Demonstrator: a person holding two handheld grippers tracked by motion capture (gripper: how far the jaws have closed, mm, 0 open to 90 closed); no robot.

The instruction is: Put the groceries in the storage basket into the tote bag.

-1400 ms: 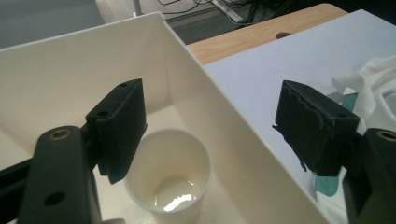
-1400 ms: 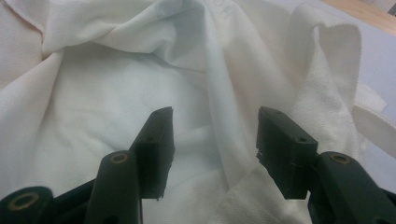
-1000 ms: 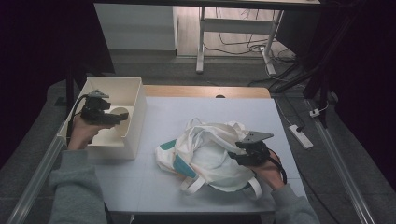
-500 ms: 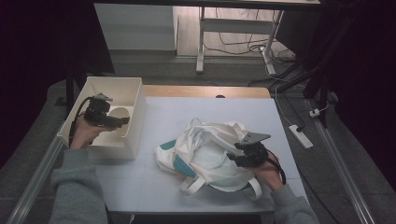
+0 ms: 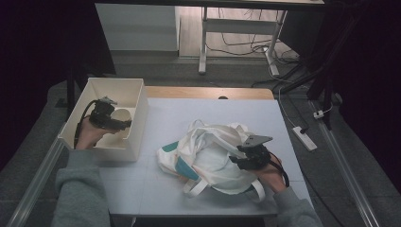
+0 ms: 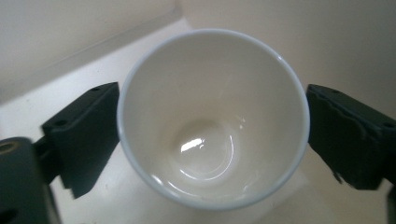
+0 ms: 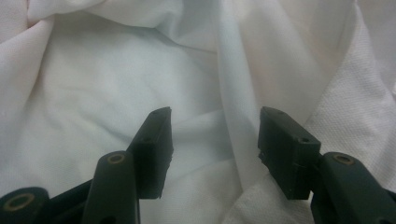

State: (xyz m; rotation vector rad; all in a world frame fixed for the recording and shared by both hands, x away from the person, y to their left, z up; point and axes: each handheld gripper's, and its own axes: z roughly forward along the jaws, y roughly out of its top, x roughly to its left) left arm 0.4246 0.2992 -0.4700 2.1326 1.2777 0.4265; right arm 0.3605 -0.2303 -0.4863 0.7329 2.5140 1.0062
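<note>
A white cup (image 6: 212, 126) sits in the white bin (image 5: 137, 127) at the table's left, its mouth facing the left gripper's camera. My left gripper (image 6: 212, 140) has one black jaw against each side of the cup's rim, so it is shut on the cup. From above, the left gripper (image 5: 123, 124) is inside the bin, next to the cup (image 5: 122, 115). A crumpled white cloth bag (image 5: 208, 151) with teal patches lies mid-table. My right gripper (image 5: 235, 163) rests against the bag's right side. Its jaws stand open, and a fold of white cloth (image 7: 233, 93) runs between them.
The bag's white straps (image 5: 196, 187) trail toward the table's front edge. A power strip (image 5: 304, 138) and cables lie on the floor to the right. Bare table surface (image 5: 189, 109) stretches behind the bag.
The left gripper has shifted slightly deeper into the bin around the cup. The right gripper has stayed on the bag, almost still.
</note>
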